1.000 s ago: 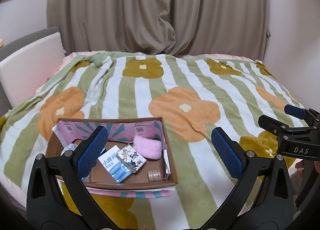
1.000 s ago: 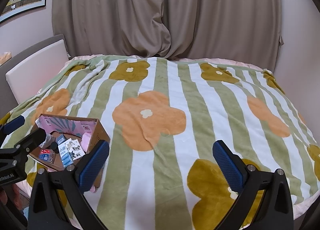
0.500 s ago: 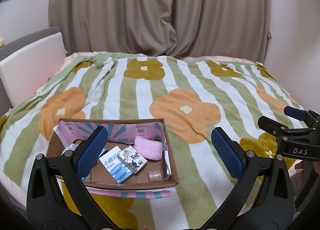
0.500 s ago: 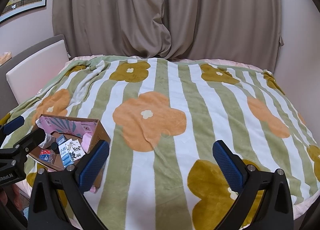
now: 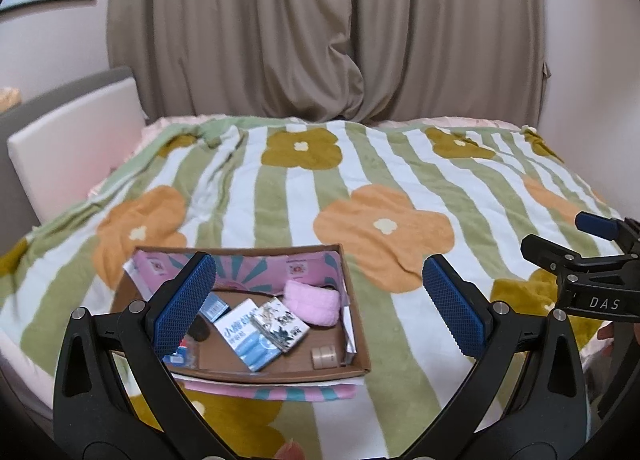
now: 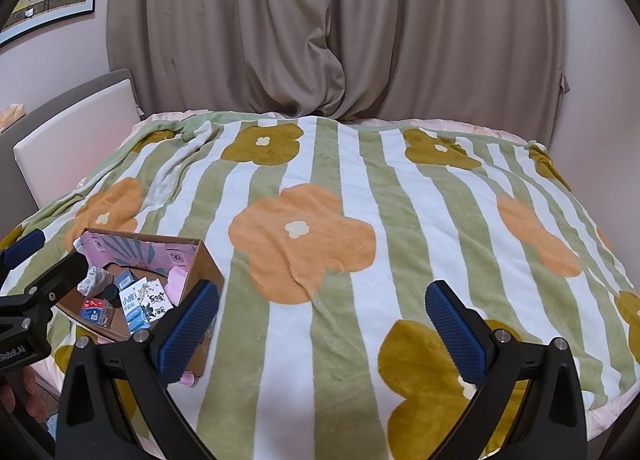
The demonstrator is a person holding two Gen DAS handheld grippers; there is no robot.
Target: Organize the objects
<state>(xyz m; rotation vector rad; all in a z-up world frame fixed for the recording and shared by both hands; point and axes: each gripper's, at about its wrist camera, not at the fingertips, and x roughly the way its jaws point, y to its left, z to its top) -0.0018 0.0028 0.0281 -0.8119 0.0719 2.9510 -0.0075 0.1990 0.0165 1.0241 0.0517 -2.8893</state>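
A shallow cardboard box (image 5: 352, 288) with a pink patterned lining lies on the bed near its front left. It also shows in the right wrist view (image 6: 206, 260). Inside lie a pink fluffy cloth (image 5: 312, 302), a blue-and-white carton (image 5: 248, 334), a small illustrated card pack (image 5: 282, 322), a roll of tape (image 5: 324, 356) and several small items. My left gripper (image 5: 318, 300) is open and empty, held above the box's near side. My right gripper (image 6: 320, 322) is open and empty over bare blanket right of the box.
The bed is covered by a striped blanket (image 6: 360, 220) with big orange and mustard flowers. A padded headboard (image 6: 76, 132) stands at the left, grey curtains (image 6: 320, 28) behind. The bed's front edge runs just below the box.
Both views have tilted up a little, so the box sits lower and closer in the left wrist view. Both grippers stay open and empty.
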